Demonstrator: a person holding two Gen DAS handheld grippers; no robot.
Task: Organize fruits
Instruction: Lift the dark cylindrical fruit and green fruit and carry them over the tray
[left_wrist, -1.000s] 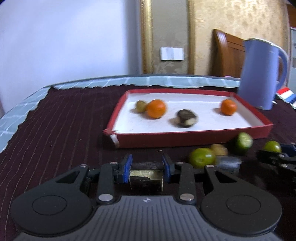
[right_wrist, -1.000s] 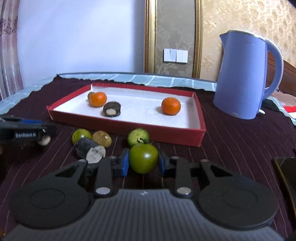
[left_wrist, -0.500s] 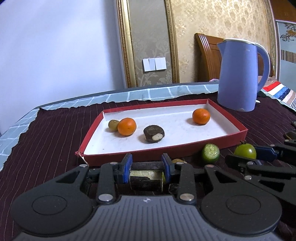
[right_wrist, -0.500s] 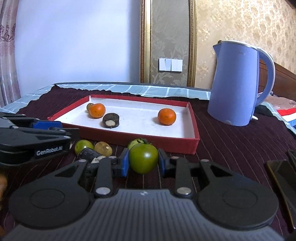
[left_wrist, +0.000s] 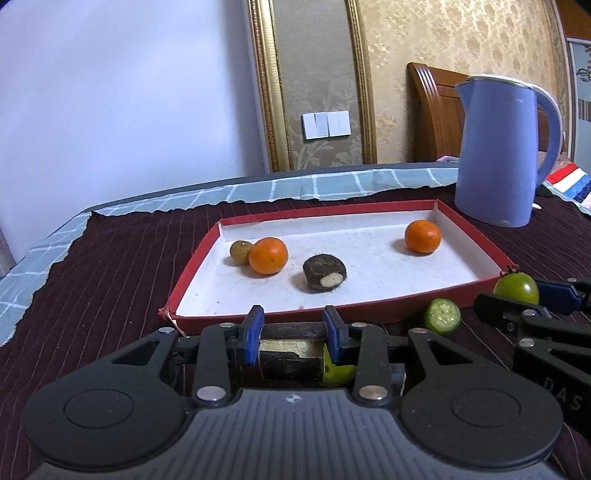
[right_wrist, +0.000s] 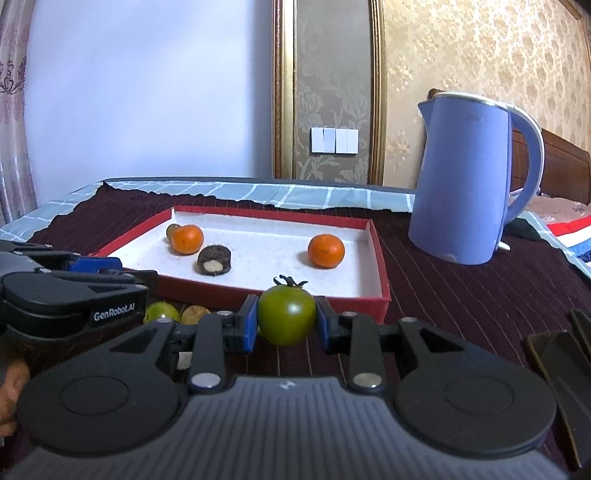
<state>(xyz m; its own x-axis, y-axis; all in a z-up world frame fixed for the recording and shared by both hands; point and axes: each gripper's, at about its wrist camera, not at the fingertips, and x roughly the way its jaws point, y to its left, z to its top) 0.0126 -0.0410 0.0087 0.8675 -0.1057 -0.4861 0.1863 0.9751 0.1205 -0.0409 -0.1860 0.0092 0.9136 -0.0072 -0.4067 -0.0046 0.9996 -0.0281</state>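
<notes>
With the right tool (right_wrist: 286, 325) clamped on a green tomato (right_wrist: 286, 314) and the left tool (left_wrist: 293, 341) on a dark chunk (left_wrist: 290, 356), either could snag the tray (left_wrist: 369, 314) wall at frame center.

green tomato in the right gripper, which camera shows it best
The right wrist view: the green tomato sits centred and close, whole with its stem, clamped in the right gripper. The left wrist view shows it only small at the right edge, partly behind the gripper's fingers.
</notes>
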